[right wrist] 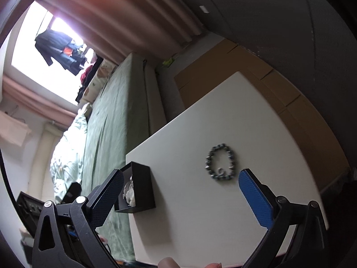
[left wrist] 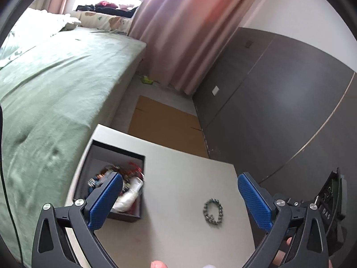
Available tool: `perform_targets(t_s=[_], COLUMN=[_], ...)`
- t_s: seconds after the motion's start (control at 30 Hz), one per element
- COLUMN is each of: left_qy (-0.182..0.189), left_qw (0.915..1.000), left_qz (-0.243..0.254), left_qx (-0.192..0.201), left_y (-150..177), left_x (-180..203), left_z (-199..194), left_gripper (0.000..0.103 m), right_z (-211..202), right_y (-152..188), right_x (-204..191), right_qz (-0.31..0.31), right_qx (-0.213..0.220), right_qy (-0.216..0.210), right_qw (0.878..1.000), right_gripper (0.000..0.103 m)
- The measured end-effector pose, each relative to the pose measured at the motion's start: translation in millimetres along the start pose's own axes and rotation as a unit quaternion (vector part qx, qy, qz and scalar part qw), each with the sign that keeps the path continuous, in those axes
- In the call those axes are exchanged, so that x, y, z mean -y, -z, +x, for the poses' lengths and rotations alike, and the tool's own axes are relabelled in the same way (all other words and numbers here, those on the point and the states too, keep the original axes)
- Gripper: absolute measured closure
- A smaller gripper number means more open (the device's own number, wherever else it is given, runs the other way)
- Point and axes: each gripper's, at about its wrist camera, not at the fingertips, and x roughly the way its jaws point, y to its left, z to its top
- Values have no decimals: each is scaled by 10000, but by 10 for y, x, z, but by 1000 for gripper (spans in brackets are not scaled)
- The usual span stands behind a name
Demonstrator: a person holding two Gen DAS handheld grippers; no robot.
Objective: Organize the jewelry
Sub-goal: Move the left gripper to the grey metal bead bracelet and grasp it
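Left gripper (left wrist: 179,186), right gripper (right wrist: 180,185): jaws fully apart, holding nothing. Silver chain bracelet (left wrist: 213,210): looped, mid-table (left wrist: 189,178). Black jewelry box (left wrist: 120,156): table's left edge.

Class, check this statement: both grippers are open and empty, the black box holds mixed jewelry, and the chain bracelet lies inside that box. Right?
One error: the chain bracelet lies on the white table, outside the black box. The left wrist view shows it. The left gripper and right gripper are open and empty.
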Motion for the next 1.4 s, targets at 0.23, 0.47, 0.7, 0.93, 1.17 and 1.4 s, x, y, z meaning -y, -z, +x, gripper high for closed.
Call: perform_targets(t_s=[0.23, 0.47, 0.7, 0.93, 1.17, 1.4], left_qy=[144, 238, 89, -31, -295, -543], left_qw=[9996, 9983, 9942, 9851, 9673, 9581], left_qz=[205, 326, 656, 1070, 1414, 1459], left_qx=[-147, -424, -852, -1343, -2084, -2404], left_y=[162, 326, 429, 486, 564, 711], left_x=[264, 477, 619, 780, 838, 828], left_z=[96, 279, 580, 976, 1515, 1788], left_gripper=[0, 0, 0, 17, 42, 57], right_z=[-258, -487, -490, -400, -346, -248], right_y=[-52, -156, -242, -310, -364, -382], right_x=[293, 534, 650, 770, 788, 795], right_qz=[181, 197, 240, 416, 291, 279], right_qx=[329, 629, 516, 358, 221, 103], right_qy=[158, 317, 557, 589, 734, 796], right_qw=[9992, 9973, 9968, 9968, 9966, 9964], right_gripper=[0, 0, 0, 0, 15, 18])
